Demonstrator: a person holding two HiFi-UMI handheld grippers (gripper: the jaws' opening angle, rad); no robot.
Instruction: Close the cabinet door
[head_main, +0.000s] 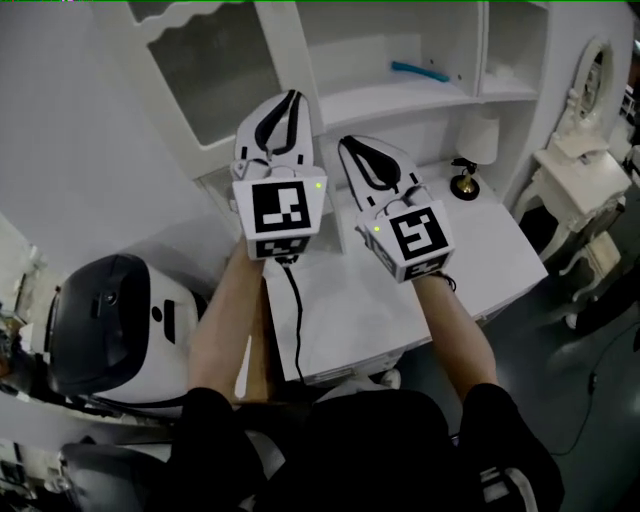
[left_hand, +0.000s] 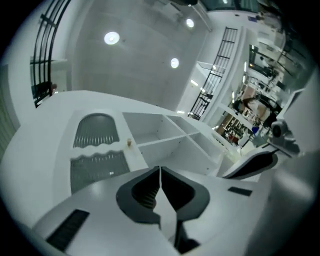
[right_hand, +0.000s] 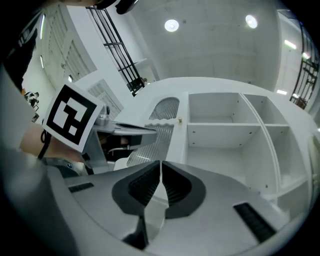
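L tool (left_hand: 160, 171): jaws are sitting clenched tip to tip, nothing betw. them; it's hovering over the counter (head_main: 340, 310), pointing at the cabinet (head_main: 400, 100).
R tool (right_hand: 161, 165): also sitting clenched & empty, riding just beside the L one.
Door (head_main: 205, 65): standing open, swung out left of the shelves (right_hand: 235, 125); ribbed glass panes, small knob (left_hand: 129, 142) at its edge.
Head view only: showing both forearms (head_main: 225, 320), a blue thing (head_main: 420, 72) lying on a shelf, a lamp (head_main: 483, 138) standing at the counter's far right, a black-and-white machine (head_main: 110, 320) left of the counter.
L tool view only: catching ceiling lights (left_hand: 112, 37) & a cluttered room (left_hand: 250, 110) past the cabinet's right side.
R tool view only: catching the L tool's marker cube (right_hand: 75, 116) at left.
Markings: cubes are carrying b/w square codes; I'm making out no letters.
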